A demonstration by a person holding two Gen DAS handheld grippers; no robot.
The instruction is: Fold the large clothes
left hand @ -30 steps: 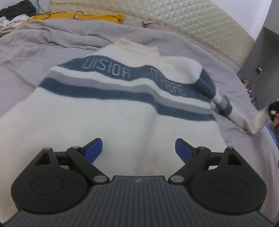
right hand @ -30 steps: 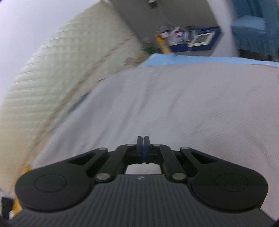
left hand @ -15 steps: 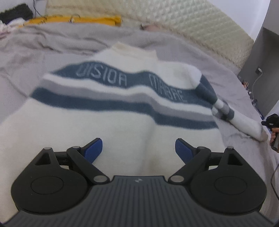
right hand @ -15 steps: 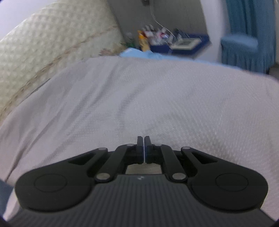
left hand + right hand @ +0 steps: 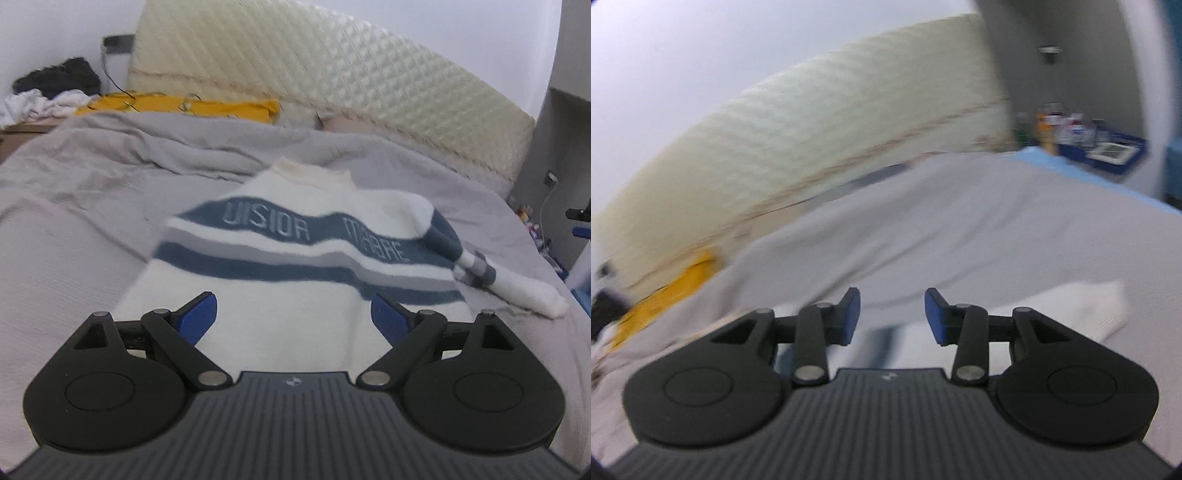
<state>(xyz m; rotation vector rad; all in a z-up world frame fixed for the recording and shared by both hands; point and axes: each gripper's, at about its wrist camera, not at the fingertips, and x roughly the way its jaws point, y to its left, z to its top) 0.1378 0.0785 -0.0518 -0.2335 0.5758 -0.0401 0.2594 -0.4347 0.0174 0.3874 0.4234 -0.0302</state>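
A white sweater (image 5: 288, 295) with blue and grey chest stripes and lettering lies flat on the grey bed (image 5: 74, 221), collar toward the headboard. Its right sleeve (image 5: 517, 288) lies stretched out to the right. My left gripper (image 5: 293, 317) is open and empty, held over the sweater's lower body. My right gripper (image 5: 892, 317) is open and empty above the sleeve; the white cuff (image 5: 1082, 306) lies just right of its fingers, and a blue stripe (image 5: 886, 343) shows below them. The right wrist view is blurred.
A quilted cream headboard (image 5: 332, 74) runs along the far side. A yellow garment (image 5: 177, 105) and a pile of dark and white clothes (image 5: 51, 92) lie at the far left. A cluttered blue side table (image 5: 1100, 144) stands beyond the bed's right edge.
My right gripper has opened and swung left, so the sleeve cuff is now in its view. My left gripper has pulled back and up from the sweater, staying open.
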